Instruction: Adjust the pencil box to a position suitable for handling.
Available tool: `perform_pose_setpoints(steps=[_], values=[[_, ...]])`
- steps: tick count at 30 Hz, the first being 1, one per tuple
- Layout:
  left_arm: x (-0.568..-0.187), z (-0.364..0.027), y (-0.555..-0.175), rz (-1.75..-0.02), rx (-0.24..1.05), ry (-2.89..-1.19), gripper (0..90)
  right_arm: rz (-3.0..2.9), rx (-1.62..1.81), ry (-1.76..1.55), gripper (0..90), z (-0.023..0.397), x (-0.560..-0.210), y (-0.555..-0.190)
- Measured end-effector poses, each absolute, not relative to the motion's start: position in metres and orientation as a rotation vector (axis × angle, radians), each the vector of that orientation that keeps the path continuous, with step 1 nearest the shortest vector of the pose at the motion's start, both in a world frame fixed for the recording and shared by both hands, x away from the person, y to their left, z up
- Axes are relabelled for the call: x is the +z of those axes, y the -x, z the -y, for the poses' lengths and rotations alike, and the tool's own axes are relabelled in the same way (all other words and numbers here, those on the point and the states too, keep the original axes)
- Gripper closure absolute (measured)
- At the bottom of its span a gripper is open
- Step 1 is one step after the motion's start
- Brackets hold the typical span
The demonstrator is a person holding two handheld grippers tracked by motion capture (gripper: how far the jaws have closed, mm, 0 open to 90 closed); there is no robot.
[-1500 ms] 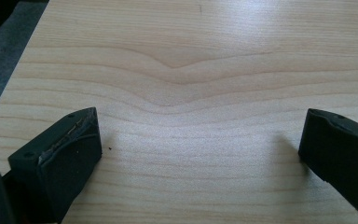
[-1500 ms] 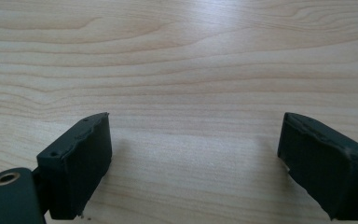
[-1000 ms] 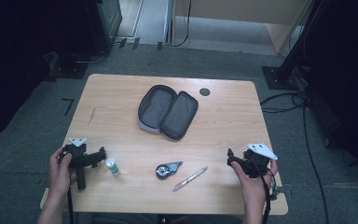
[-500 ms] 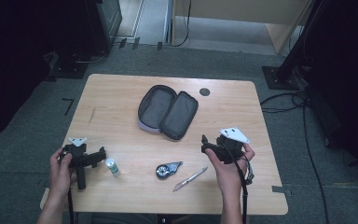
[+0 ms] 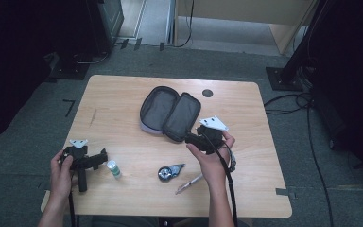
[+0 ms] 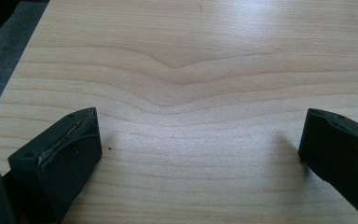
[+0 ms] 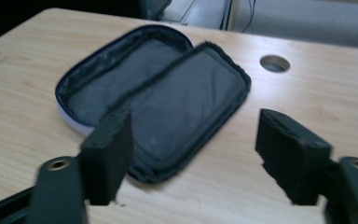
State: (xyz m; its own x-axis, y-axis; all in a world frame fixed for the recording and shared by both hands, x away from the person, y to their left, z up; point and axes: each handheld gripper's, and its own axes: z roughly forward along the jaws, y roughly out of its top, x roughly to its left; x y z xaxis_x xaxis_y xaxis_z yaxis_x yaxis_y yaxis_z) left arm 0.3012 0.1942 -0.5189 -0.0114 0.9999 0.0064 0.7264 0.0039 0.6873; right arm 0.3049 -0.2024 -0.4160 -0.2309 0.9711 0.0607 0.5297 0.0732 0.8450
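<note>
The open black pouch (image 5: 170,113) lies flat near the tabletop's (image 5: 123,94) middle. The right tongs (image 5: 189,138) hang at the pouch's near corner, jaws apart and just closing, gripping nothing. Well left of the pouch, the left tongs (image 5: 105,156) rest wide open and empty beside a small green bottle (image 5: 114,168).

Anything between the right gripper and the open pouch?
Nothing visible. The right gripper, jaws apart with nothing between them and just been closing, points at the near edge of the open pouch, with bare table beneath.
</note>
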Motion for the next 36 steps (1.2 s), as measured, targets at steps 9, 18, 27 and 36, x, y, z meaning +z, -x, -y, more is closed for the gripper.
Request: perform_pose_setpoints(steps=[9,18,27,36], values=[[-0.519,-0.194,-0.301,-1.790,0.719,-1.776,0.0,-1.874,1.127,-1.505,50.1,0.175,-0.419,-0.330],[-0.519,-0.194,-0.301,-1.790,0.719,-1.778,0.0,-1.898,1.140,-1.511,64.2,0.156,-0.423,-0.347],[-0.519,-0.194,-0.301,-1.792,0.720,-1.773,0.0,-1.994,1.080,-1.505,69.4,0.131,-0.435,-0.362],[-0.519,-0.194,-0.301,-1.791,0.721,-1.775,0.0,-2.041,1.028,-1.533,67.6,0.114,-0.450,-0.376]])
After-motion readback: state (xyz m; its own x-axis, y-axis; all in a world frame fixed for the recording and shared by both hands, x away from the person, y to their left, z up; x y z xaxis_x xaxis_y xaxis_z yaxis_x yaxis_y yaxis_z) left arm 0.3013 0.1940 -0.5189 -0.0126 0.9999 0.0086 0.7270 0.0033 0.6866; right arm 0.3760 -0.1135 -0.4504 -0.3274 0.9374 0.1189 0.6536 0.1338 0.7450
